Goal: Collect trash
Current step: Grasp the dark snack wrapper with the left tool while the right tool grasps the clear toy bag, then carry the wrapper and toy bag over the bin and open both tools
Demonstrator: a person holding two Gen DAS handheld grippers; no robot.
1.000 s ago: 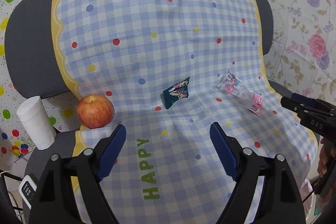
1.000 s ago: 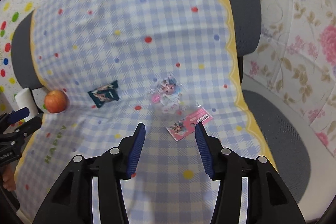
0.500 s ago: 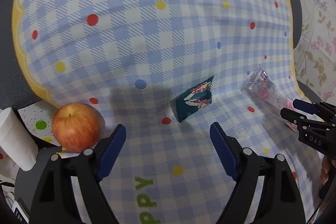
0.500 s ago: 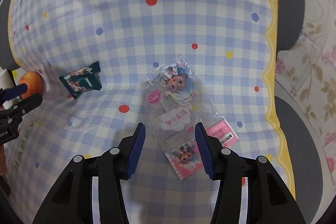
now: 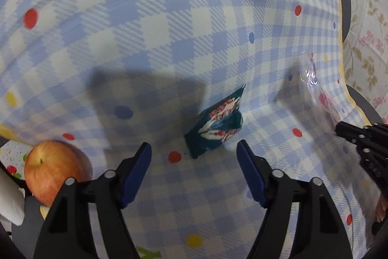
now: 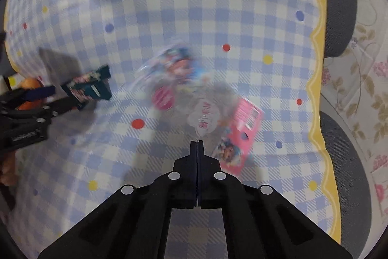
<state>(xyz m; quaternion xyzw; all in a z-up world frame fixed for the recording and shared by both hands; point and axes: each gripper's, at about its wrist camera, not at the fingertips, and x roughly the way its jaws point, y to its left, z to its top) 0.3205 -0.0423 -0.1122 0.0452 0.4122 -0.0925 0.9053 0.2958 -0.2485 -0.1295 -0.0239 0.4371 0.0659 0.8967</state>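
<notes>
Checked cloth (image 5: 169,40); teal wrapper (image 5: 215,123) just beyond left fingers (image 5: 135,171).

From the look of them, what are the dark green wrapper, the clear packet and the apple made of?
Dark green wrapper: probably thin plastic film, glossy, creased with bright highlights.
Clear packet: transparent plastic film; the checks show through it and it glints, though it is blurred.
Apple: real or imitation fruit, smooth red-yellow skin with a soft sheen; I cannot tell which.
</notes>
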